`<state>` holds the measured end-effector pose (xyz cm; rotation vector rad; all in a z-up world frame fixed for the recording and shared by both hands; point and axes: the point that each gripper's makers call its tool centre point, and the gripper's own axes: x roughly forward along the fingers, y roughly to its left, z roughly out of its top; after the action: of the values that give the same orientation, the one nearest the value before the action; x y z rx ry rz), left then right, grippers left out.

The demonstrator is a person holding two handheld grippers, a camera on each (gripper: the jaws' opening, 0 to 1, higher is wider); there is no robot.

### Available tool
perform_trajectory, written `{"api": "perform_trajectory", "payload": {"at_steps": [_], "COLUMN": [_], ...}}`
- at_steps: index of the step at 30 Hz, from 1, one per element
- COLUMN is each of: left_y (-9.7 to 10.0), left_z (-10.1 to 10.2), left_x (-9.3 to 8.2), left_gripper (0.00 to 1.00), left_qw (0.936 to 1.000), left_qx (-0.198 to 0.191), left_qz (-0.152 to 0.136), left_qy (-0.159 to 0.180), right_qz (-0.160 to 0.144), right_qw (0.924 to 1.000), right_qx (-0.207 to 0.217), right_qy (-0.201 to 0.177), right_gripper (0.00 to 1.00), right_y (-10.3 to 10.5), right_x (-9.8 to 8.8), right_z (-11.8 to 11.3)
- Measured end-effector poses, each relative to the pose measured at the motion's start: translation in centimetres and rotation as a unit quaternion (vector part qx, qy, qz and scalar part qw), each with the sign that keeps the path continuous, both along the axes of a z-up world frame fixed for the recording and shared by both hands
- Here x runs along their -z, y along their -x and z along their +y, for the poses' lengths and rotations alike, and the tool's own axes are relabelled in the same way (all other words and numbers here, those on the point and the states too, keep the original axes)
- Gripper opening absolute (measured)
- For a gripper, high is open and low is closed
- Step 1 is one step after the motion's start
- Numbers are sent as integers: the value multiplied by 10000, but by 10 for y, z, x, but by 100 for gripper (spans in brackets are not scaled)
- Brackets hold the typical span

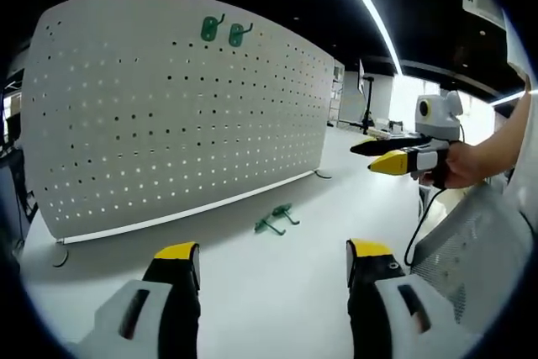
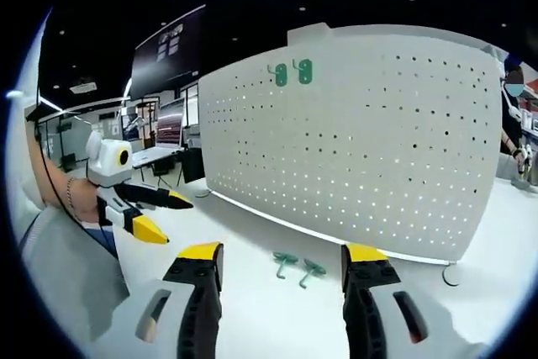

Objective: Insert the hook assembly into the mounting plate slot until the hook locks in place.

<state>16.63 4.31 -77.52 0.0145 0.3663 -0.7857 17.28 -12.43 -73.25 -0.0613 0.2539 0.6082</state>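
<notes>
A white pegboard (image 1: 168,115) (image 2: 361,140) stands upright on the white table (image 1: 277,292). Two green hooks (image 1: 225,31) (image 2: 292,72) hang side by side near its top. Two more green hooks (image 1: 276,218) (image 2: 298,266) lie loose on the table in front of the board. My left gripper (image 1: 273,262) is open with nothing between its yellow-tipped jaws, short of the loose hooks. My right gripper (image 2: 282,262) is open too, just short of the same hooks. The right gripper (image 1: 391,155) also appears in the left gripper view at the right, and the left gripper (image 2: 155,216) in the right gripper view at the left.
The pegboard rests on small feet (image 1: 59,256) (image 2: 451,276). A mesh chair back (image 1: 471,250) is at the right of the left gripper view. Desks and monitors (image 2: 164,136) stand behind, and a person (image 2: 513,115) stands beyond the board's right edge.
</notes>
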Motion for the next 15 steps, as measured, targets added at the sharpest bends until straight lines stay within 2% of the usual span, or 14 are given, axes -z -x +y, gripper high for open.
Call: {"api": "perform_trajectory", "payload": {"at_steps": [15], "left_y": [1], "left_z": [0], "left_x": [1], "left_gripper": [74], "left_qw": [10000], "left_qx": [-4], "left_qz": [39], "left_qy": [0], "right_qz": [230], "right_qw": [9997], "right_qx": [15], "right_qy": [8], "right_gripper": [58], "right_y": [10], "right_x": [14], "right_z": [-6]}}
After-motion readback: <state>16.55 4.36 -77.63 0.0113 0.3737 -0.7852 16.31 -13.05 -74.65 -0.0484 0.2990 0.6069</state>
